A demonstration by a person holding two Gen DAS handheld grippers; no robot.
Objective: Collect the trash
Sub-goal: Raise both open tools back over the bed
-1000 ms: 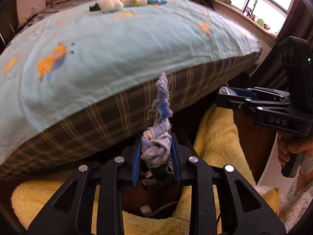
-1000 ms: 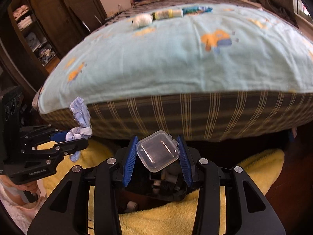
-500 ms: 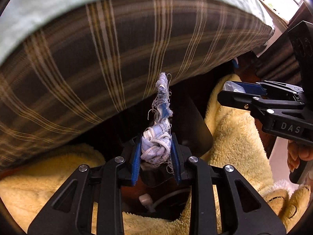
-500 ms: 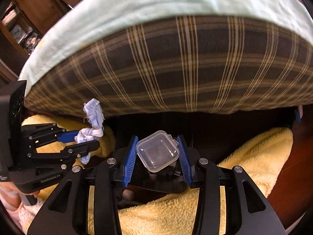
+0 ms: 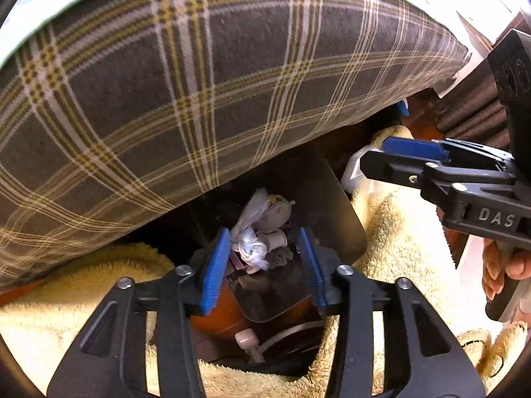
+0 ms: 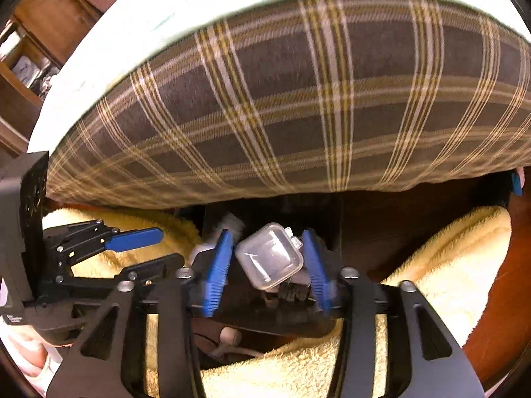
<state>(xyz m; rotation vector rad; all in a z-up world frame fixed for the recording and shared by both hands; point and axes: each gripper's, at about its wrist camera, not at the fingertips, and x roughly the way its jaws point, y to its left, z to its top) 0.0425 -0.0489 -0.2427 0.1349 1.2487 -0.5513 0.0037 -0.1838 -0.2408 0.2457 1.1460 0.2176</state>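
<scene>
A dark bin (image 5: pixel 345 219) stands on the floor under the bed's edge, with trash inside. My left gripper (image 5: pixel 264 262) is open right above it, and the blue-white frayed rag (image 5: pixel 252 245) lies loose in the bin between the spread jaws. My right gripper (image 6: pixel 267 258) is also open over the bin (image 6: pixel 332 212). The clear plastic box (image 6: pixel 270 257) sits tilted between its spread jaws, touching neither pad clearly. The right gripper also shows in the left wrist view (image 5: pixel 391 156), and the left gripper shows in the right wrist view (image 6: pixel 156 248).
The plaid mattress side (image 5: pixel 205 83) overhangs close above the bin. A yellow fluffy towel (image 5: pixel 398 238) lies around the bin on the brown floor. A white plug and cable (image 5: pixel 247 338) lie under the left gripper. A wooden shelf (image 6: pixel 30 49) stands at the far left.
Both grippers dropped lower toward the bin and opened. The rag left the left jaws and fell into the bin. The right jaws spread and the clear box tilted loose.
</scene>
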